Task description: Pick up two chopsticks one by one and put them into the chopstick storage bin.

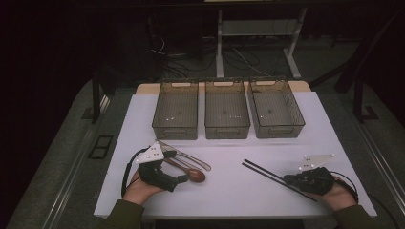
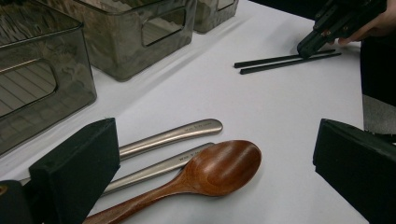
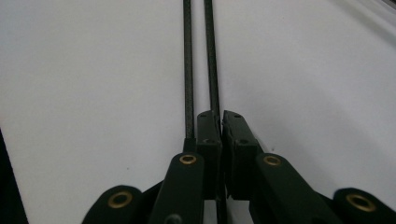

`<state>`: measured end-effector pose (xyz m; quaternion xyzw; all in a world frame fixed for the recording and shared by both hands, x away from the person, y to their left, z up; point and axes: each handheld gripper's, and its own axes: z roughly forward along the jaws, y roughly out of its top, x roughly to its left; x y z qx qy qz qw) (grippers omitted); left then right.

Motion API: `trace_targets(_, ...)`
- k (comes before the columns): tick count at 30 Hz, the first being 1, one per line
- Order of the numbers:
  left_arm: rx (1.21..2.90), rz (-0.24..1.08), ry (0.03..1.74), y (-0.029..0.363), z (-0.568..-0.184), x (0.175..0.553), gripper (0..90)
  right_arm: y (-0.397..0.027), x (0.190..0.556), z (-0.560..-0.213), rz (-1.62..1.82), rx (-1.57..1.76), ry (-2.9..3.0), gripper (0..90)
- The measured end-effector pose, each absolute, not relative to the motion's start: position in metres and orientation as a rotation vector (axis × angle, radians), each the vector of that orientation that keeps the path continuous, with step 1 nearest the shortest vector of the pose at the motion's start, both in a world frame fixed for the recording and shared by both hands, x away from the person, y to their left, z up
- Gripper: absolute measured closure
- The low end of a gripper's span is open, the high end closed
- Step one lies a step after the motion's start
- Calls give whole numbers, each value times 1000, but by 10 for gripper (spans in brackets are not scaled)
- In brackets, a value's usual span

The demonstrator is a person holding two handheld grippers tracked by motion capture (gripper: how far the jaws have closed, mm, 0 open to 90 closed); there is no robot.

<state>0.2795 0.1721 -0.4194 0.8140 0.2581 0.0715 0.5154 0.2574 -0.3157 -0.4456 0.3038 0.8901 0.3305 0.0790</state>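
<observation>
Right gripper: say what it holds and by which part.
The right gripper is shut on one black chopstick, partway along its length; the second chopstick lies free beside it.

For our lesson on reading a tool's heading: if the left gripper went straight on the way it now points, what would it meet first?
The left gripper has open fingers; straight ahead lies the wooden spoon, its bowl between them, so it likely comes first. The two metal handles lie just beyond. Depth is uncertain.

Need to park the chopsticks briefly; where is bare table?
Free: the middle strip between the wooden spoon and chopsticks, below the three bins. Crowded: around the left claw, where metal utensils lie.
</observation>
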Motion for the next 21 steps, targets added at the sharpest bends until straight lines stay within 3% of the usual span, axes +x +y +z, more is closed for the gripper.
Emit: trace_targets(21,1964,172,617,171,-420,279,0,-323,259,-442,1110,940,2639,849)
